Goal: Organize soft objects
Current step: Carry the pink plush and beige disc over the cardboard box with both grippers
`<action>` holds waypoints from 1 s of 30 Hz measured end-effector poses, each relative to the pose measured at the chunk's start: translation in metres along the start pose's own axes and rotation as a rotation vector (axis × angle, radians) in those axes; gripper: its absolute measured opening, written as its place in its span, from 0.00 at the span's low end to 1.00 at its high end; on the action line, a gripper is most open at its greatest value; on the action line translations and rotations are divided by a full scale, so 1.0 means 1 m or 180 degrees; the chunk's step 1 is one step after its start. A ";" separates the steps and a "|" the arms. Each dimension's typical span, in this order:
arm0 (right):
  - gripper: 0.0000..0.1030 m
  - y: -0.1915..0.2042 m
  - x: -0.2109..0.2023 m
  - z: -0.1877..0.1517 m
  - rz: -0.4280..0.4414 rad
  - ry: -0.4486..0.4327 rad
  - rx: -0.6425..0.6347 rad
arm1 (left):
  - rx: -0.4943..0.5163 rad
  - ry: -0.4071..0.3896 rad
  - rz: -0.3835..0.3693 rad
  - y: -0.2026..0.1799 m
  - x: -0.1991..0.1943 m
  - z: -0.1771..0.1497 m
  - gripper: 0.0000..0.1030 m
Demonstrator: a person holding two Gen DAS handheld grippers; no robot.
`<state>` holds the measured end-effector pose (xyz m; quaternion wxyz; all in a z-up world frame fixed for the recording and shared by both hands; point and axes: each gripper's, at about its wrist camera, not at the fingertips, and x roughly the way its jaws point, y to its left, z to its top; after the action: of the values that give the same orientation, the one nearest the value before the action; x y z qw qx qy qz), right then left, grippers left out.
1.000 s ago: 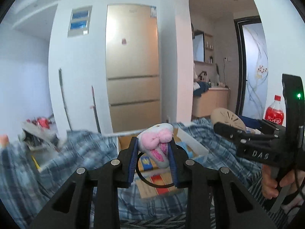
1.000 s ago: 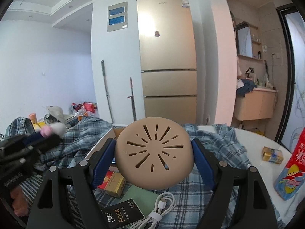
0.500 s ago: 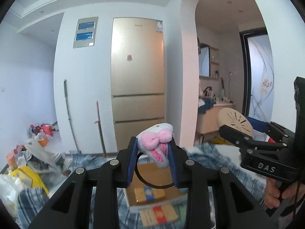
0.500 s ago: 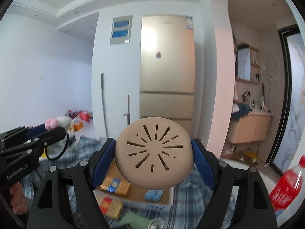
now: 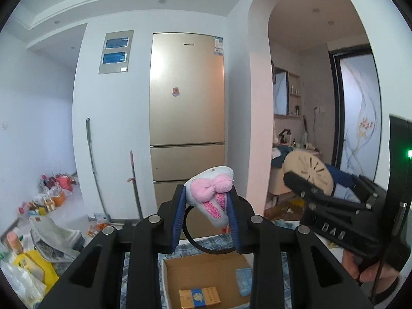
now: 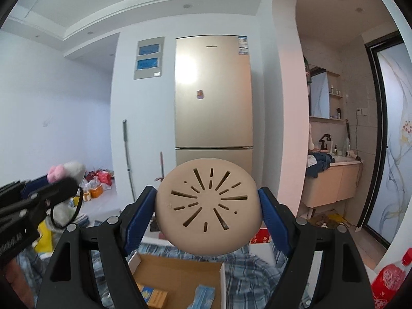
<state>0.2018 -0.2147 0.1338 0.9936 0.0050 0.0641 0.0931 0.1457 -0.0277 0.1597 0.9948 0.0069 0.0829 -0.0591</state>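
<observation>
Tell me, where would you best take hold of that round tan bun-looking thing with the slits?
Across its widest middle, one finger on each side edge. The tan round squishy is a fat disc with curved rims, so pads at opposite sides sit squarely; the right gripper holds it just so, slit face turned to the camera.

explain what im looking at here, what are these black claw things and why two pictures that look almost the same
There is no robot here. A person holds a hand-held claw in each hand, and each claw carries a wide-angle camera looking out along its two fingers. That gives two pictures of the same room.

The left-wrist picture shows the left claw shut on a small pink and white plush toy with a black ring hanging from it. The right claw appears at its right edge.

The right-wrist picture shows the right claw gripping a round tan bun-shaped soft toy with slits.

Below both lie an open cardboard box on a blue plaid cloth. A gold fridge stands behind.
</observation>
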 end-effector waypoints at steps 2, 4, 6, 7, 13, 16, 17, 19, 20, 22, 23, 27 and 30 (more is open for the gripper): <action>0.76 -0.005 0.007 -0.001 -0.0027 0.0002 0.0061 | 0.0016 0.0042 0.0010 -0.001 0.012 0.002 0.31; 0.76 -0.009 0.016 -0.006 -0.0044 0.0040 0.0096 | -0.0024 0.0089 -0.0033 0.001 0.023 0.000 0.31; 0.76 -0.011 0.024 -0.013 -0.0049 0.0100 0.0097 | -0.0023 0.0099 -0.0045 0.001 0.032 -0.002 0.31; 0.76 -0.012 0.028 -0.019 -0.0044 0.0141 0.0091 | -0.0027 0.0114 -0.0039 0.002 0.036 -0.005 0.31; 0.76 -0.009 0.054 -0.043 -0.0008 0.0397 0.0042 | -0.0147 0.0324 -0.0038 0.014 0.069 -0.018 0.31; 0.76 -0.005 0.068 -0.055 0.0031 0.0532 -0.0004 | -0.0106 0.0470 -0.0006 0.016 0.083 -0.025 0.31; 0.76 -0.003 0.072 -0.059 0.0055 0.0582 -0.0013 | -0.0087 0.0567 0.0013 0.018 0.091 -0.029 0.31; 0.76 -0.001 0.083 -0.069 0.0105 0.0715 -0.0012 | -0.0075 0.0761 -0.0011 0.019 0.106 -0.035 0.31; 0.76 0.000 0.088 -0.075 0.0132 0.0789 -0.0005 | -0.0073 0.0887 -0.0016 0.021 0.115 -0.040 0.31; 0.76 0.002 0.098 -0.086 0.0168 0.0936 -0.0009 | -0.0093 0.1054 -0.0007 0.024 0.128 -0.049 0.31; 0.76 0.003 0.103 -0.092 0.0179 0.1015 -0.0025 | -0.0115 0.1149 -0.0002 0.026 0.136 -0.055 0.31; 0.76 0.006 0.118 -0.111 0.0240 0.1280 -0.0039 | -0.0208 0.1481 -0.0030 0.036 0.163 -0.076 0.31; 0.76 0.006 0.127 -0.125 0.0322 0.1475 -0.0031 | -0.0255 0.1592 -0.0018 0.043 0.174 -0.089 0.31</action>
<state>0.3086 -0.1850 -0.0060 0.9464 -0.0180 0.2897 0.1418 0.3066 -0.0034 0.0433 0.9427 -0.0183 0.3287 -0.0550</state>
